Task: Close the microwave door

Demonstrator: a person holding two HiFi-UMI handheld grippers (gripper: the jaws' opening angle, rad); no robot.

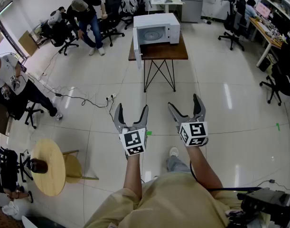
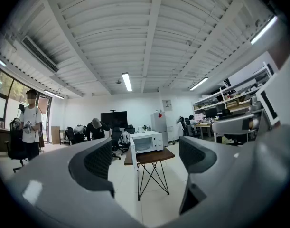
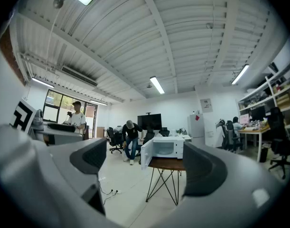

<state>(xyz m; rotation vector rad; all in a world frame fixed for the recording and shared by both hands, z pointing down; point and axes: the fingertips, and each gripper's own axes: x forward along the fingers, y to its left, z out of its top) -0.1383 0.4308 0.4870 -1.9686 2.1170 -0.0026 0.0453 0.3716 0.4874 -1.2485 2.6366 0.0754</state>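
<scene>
Head view: pale tiled floor (image 1: pixel 220 103) fills most of the frame. Upper centre, a small wooden desk (image 1: pixel 175 52) on black wire legs stands alone. White microwave (image 1: pixel 159 28) sits on top of it, cavity showing. Microwave door (image 1: pixel 136 49) is swung wide open at the oven's left side and reaches past the desk's left edge. Lower centre, left tool (image 1: pixel 131 108) and right tool (image 1: pixel 183 101) are side by side, well apart from the desk, both aimed toward it. Left gripper view and right gripper view: each tool's jaws are spread wide, with only the distant microwave seen through the gap.
</scene>
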